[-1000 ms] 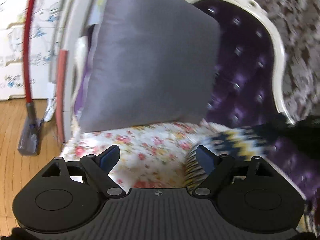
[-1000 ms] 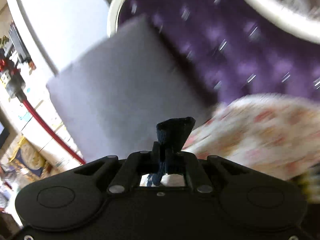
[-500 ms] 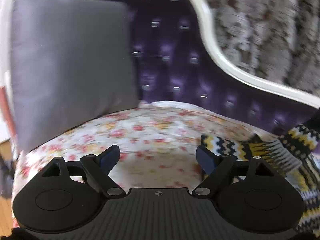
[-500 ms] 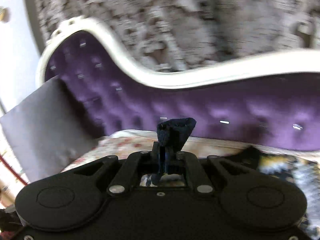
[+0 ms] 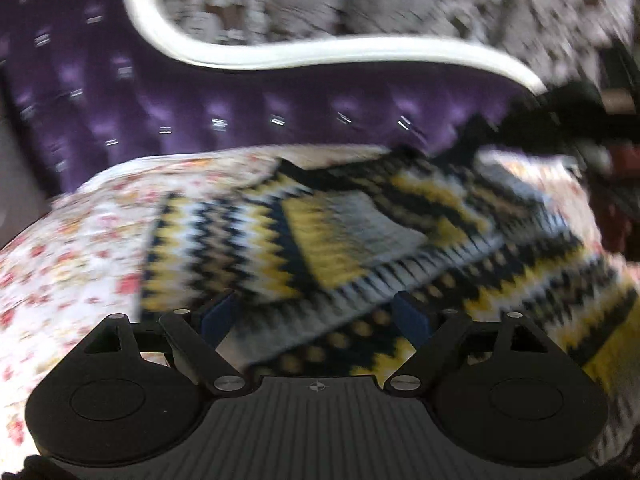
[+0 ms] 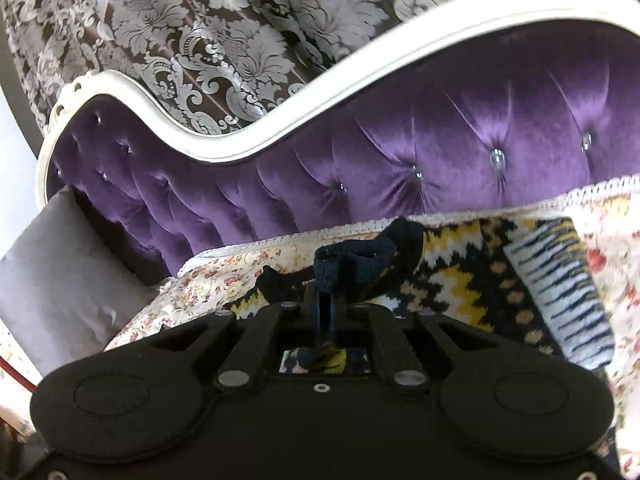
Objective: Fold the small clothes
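Note:
A small knit sweater [image 5: 344, 236] with yellow, black and white zigzags lies on the floral seat cover [image 5: 80, 248] of a purple sofa. One sleeve is folded over its body. My left gripper [image 5: 316, 316] is open and empty, just above the sweater's near edge. My right gripper [image 6: 330, 300] is shut on the sweater's dark navy collar edge [image 6: 352, 260], low over the seat. The sweater body [image 6: 460, 280] and a striped sleeve [image 6: 560, 292] spread to the right of it.
The tufted purple sofa back [image 6: 400, 160] with a white frame [image 6: 240, 140] rises close behind. A grey cushion [image 6: 60, 280] stands at the left end. Patterned wallpaper [image 6: 200, 20] is behind. The other gripper and hand [image 5: 592, 128] show dark at the right.
Both grippers have swung right and down from the cushion end to the sweater. The right gripper stays shut on the navy edge, which now rests low by the seat. The left stays open.

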Demonstrator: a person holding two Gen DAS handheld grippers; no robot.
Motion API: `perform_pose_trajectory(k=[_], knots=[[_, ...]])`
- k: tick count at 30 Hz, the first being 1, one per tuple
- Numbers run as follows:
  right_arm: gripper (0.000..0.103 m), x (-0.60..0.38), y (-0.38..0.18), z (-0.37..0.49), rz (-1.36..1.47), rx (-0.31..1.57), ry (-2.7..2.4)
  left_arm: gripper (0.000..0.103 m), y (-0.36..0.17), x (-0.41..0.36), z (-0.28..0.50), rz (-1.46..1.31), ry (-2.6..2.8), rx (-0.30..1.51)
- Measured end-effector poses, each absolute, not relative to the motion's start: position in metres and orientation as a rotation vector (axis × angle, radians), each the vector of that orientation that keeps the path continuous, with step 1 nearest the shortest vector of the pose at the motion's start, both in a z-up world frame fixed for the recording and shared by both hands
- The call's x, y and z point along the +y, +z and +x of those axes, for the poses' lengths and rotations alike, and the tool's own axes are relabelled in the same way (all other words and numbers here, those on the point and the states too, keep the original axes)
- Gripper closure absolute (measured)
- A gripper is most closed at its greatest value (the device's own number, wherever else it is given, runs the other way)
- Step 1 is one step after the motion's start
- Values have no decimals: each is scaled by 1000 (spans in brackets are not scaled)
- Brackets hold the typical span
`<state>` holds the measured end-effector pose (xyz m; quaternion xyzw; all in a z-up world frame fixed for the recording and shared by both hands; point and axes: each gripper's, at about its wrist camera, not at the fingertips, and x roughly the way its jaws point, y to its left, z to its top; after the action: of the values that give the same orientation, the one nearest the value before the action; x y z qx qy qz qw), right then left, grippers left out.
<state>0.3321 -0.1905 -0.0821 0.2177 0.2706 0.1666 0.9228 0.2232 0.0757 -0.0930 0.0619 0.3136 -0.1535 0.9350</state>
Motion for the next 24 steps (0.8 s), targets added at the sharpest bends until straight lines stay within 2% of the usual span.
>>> perform_pose_trajectory(k=[6, 14, 24], knots=[[91, -198, -93, 333, 462, 543, 374, 17, -119, 51, 241, 215, -292, 686], [91, -222, -48, 320, 449, 370, 351, 17, -121, 67, 253, 98, -202, 692], [91, -232, -86, 344, 292, 532, 162, 17, -120, 65, 259, 103, -130, 711]])
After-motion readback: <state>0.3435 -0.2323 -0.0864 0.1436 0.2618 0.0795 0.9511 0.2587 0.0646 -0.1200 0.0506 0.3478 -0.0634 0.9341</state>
